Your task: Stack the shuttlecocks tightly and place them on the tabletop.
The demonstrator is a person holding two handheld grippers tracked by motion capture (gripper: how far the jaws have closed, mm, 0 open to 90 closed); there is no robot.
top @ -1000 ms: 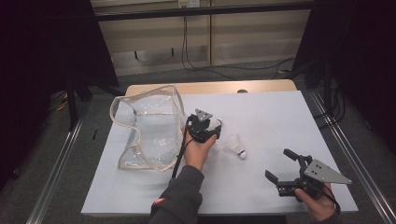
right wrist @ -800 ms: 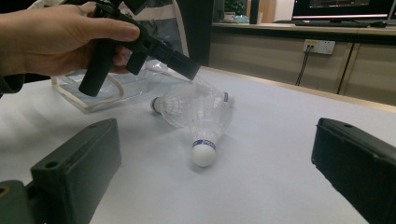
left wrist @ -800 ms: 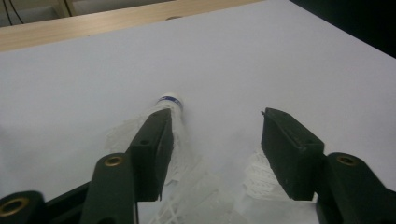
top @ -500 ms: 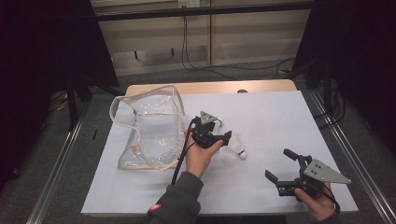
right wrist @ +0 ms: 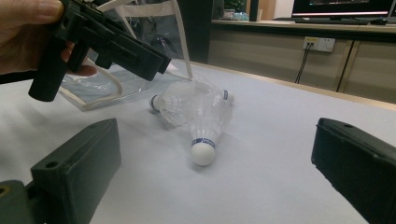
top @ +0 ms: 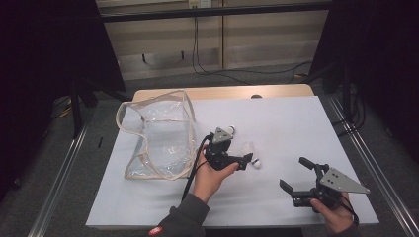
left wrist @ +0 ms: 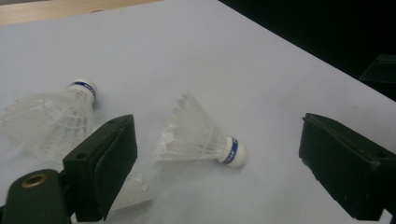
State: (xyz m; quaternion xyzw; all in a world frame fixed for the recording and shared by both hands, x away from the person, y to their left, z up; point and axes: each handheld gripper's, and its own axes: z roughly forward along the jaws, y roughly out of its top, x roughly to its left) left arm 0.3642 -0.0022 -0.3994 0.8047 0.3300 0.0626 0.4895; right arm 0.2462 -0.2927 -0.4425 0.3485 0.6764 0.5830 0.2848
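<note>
Shuttlecock [left wrist: 201, 137], white feathers, blue-banded cork: lies on its side on the tabletop [top: 296, 123], just right of the clear plastic bag [top: 155, 138], between the spread jaws of the left hand-held gripper [left wrist: 219, 163], which have just been opening; nothing clamped. Judged very light, skirt fragile and springy; best taken at the firm cork. Second shuttlecock [left wrist: 51, 119] just beside it. Right hand-held gripper [top: 302, 178], jaws apart, empty, well right of the bag. A pale scrap behind the left jaw is hard to make out
</note>
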